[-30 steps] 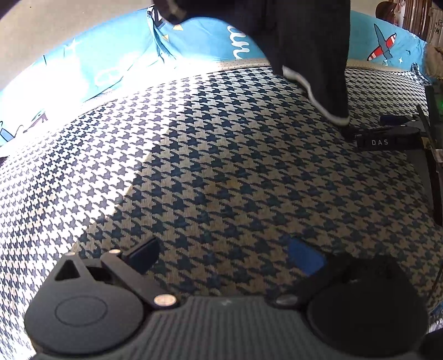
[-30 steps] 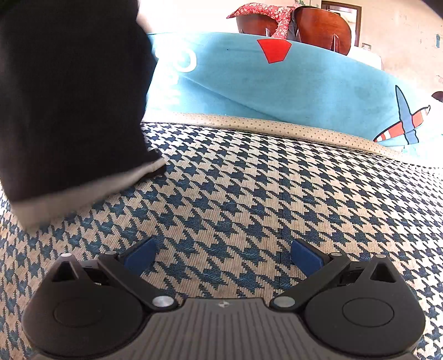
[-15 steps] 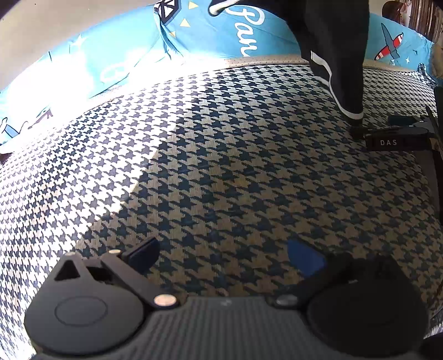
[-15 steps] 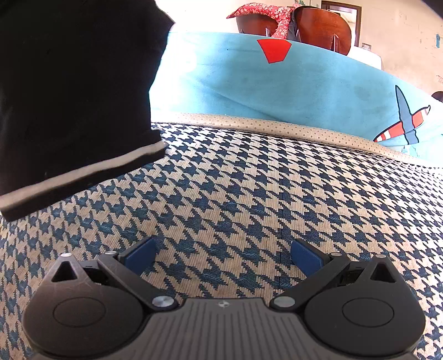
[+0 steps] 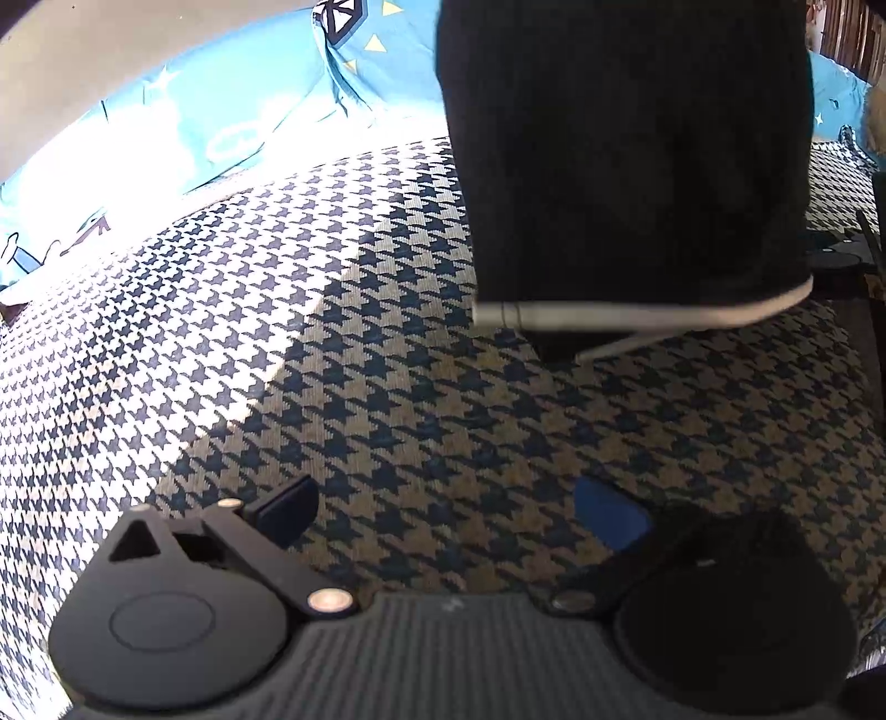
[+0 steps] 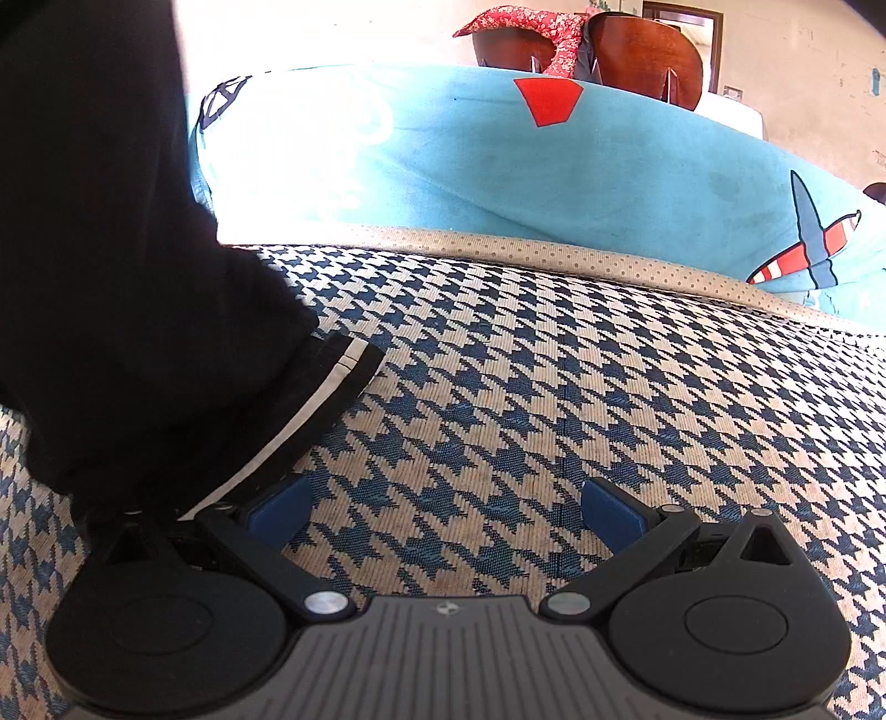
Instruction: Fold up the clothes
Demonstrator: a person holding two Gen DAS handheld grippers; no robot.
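Each gripper, the left gripper [image 5: 446, 512] and the right gripper [image 6: 443, 507], has a black ribbed body, two round black side discs, silver screws on black arms, and blue finger pads [image 6: 612, 518].

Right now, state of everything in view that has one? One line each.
Left gripper: open, holding nothing.
Right gripper: open, holding nothing.
Black garment with white stripe at the hem: unfolded, hanging down, hem reaching the cover.
Navy-and-cream houndstooth cover: spread flat, partly sunlit.
Turquoise printed bedding: bunched up behind the cover.
Red floral cloth: draped over a brown wooden chair.
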